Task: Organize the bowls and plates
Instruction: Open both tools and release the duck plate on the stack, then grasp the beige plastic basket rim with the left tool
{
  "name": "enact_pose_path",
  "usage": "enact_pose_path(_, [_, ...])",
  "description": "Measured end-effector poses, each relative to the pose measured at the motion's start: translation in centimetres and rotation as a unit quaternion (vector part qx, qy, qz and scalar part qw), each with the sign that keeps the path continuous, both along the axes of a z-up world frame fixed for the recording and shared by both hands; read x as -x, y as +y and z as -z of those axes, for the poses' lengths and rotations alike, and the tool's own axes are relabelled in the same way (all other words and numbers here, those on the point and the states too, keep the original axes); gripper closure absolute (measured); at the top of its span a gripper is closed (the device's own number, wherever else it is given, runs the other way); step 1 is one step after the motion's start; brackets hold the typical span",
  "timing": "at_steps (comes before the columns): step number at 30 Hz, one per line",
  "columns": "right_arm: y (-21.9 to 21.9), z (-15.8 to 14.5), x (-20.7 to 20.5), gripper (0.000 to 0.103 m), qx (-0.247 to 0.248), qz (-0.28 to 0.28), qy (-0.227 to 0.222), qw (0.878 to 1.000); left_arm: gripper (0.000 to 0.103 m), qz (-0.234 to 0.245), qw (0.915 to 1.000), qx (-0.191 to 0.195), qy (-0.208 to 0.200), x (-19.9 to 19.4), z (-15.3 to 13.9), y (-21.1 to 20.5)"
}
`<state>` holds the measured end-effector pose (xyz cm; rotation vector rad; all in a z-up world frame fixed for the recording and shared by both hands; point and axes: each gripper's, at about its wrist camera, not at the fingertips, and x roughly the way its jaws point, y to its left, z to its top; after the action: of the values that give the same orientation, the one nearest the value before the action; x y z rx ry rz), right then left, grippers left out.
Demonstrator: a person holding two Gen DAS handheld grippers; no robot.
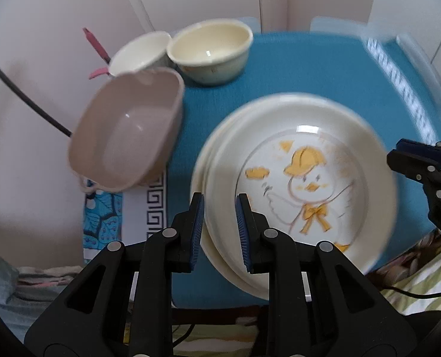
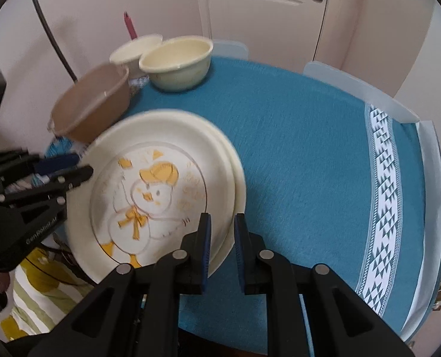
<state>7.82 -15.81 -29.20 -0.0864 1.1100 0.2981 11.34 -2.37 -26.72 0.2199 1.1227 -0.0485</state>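
A stack of cream plates [image 1: 294, 178] with an orange duck drawing on the top one lies on the blue tablecloth; it also shows in the right wrist view [image 2: 160, 184]. My left gripper [image 1: 219, 229] straddles the plates' left rim, jaws apart around the edge. My right gripper [image 2: 222, 250] straddles the right rim the same way. A beige squarish bowl [image 1: 128, 131] sits left of the plates. A cream round bowl [image 1: 211, 50] and a white bowl [image 1: 140, 53] stand behind it.
The round table [image 2: 309, 148] has a blue cloth with a white patterned band [image 2: 384, 193] at the right. A pink wall and a black cable [image 1: 20, 95] are on the left. A white door [image 2: 265, 15] is behind.
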Motion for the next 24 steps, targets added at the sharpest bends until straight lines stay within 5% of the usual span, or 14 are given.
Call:
enact_pose_path(2, [-0.5, -1.5, -0.2, 0.089, -0.022, 0.003, -0.01, 1.0, 0.078, -0.008, 0.9996, 0.021, -0.015, -0.1, -2.4, 0.6])
enact_pose_path(4, [-0.9, -3.1, -0.7, 0.089, -0.052, 0.0, -0.013, 0.999, 0.043, -0.014, 0.9991, 0.029, -0.028, -0.4, -4.2, 1.1])
enact_pose_path(5, [-1.1, -4.0, -1.0, 0.085, -0.069, -0.002, -0.016, 0.997, 0.008, -0.023, 0.998, 0.037, -0.046, -0.6, -5.6, 1.7])
enact_pose_path(6, [-1.2, -4.7, -1.3, 0.07, -0.082, -0.002, -0.02, 0.996, 0.0, -0.029, 0.9969, 0.043, -0.059, -0.7, -6.3, 2.0])
enact_pose_path(7, [-1.3, -5.3, -1.6, 0.055, -0.095, -0.003, -0.023, 0.995, 0.0, -0.034, 0.9949, 0.055, -0.078, -0.9, -7.2, 2.9])
enact_pose_path(8, [-1.4, -6.0, -2.0, 0.019, -0.113, -0.005, -0.026, 0.993, 0.0, -0.04, 0.9934, 0.065, -0.085, -1.5, -8.0, 4.0])
enact_pose_path(9, [-1.4, -6.5, -2.3, 0.002, -0.123, -0.007, -0.029, 0.992, 0.0, -0.043, 0.9934, 0.066, -0.084, -1.9, -8.3, 4.5])
enact_pose_path(15, [0.9, -8.4, -4.5, 0.002, -0.121, 0.002, -0.026, 0.992, 0.0, -0.045, 0.9944, 0.062, -0.073, -6.3, -9.3, 11.1])
enact_pose_path(20, [4.3, -8.3, -6.7, 0.002, -0.131, 0.029, -0.012, 0.991, 0.001, -0.022, 0.9956, 0.086, -0.03, -10.6, -6.9, 15.8])
enact_pose_path(22, [5.9, -7.6, -7.5, 0.002, -0.149, 0.041, 0.005, 0.988, 0.005, -0.017, 0.9955, 0.091, -0.017, -11.7, -5.8, 16.9])
enact_pose_path(24, [7.8, -6.4, -8.4, 0.002, -0.16, 0.051, 0.023, 0.986, 0.023, -0.007, 0.9956, 0.094, 0.0, -12.5, -4.4, 17.8])
